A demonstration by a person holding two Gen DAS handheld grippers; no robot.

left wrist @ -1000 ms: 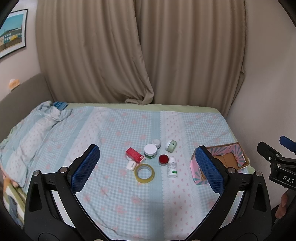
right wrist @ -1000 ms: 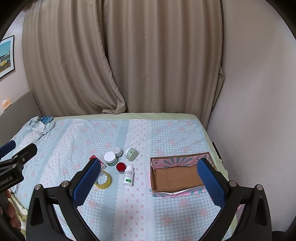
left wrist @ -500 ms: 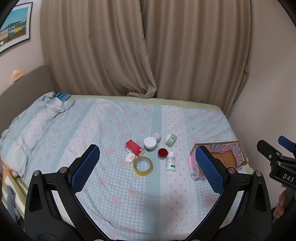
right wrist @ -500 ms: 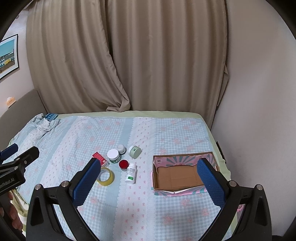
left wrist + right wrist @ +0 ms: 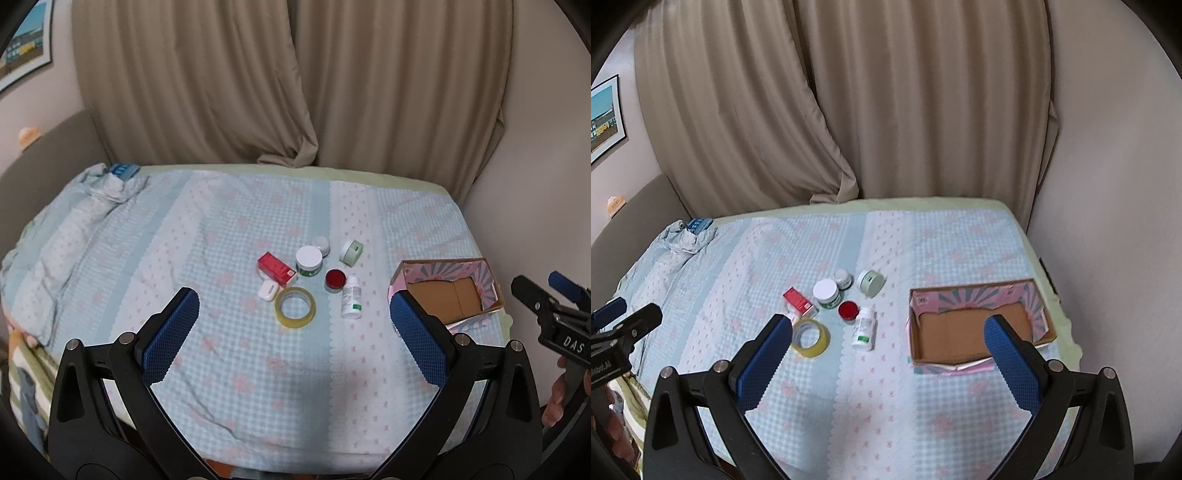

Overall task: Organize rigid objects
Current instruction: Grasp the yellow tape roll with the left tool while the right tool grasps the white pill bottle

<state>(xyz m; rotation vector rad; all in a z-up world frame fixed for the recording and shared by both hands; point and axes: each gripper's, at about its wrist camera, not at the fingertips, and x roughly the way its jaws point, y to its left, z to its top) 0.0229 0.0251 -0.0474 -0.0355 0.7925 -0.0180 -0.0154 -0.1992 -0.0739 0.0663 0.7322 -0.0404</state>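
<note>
A cluster of small objects lies mid-bed: a yellow tape roll (image 5: 294,307) (image 5: 810,338), a red box (image 5: 276,267) (image 5: 799,301), a small white case (image 5: 268,290), a white-lidded jar (image 5: 308,260) (image 5: 826,292), a smaller white jar (image 5: 320,245), a pale green jar (image 5: 351,252) (image 5: 870,282), a red-lidded tin (image 5: 335,280) (image 5: 848,310) and a white bottle on its side (image 5: 351,297) (image 5: 863,328). An open cardboard box (image 5: 482,306) (image 5: 975,358) sits to their right. My left gripper (image 5: 293,332) and right gripper (image 5: 888,354) are open and empty, held above the bed's near edge.
The bed has a blue checked cover (image 5: 221,236), bunched at the far left. Beige curtains (image 5: 295,92) hang behind. A wall (image 5: 1115,184) runs along the right side of the bed. A grey headboard (image 5: 44,158) stands at the left.
Both grippers have risen and tilted down a little, so the objects and box sit higher and smaller in view. Nothing on the bed has moved.
</note>
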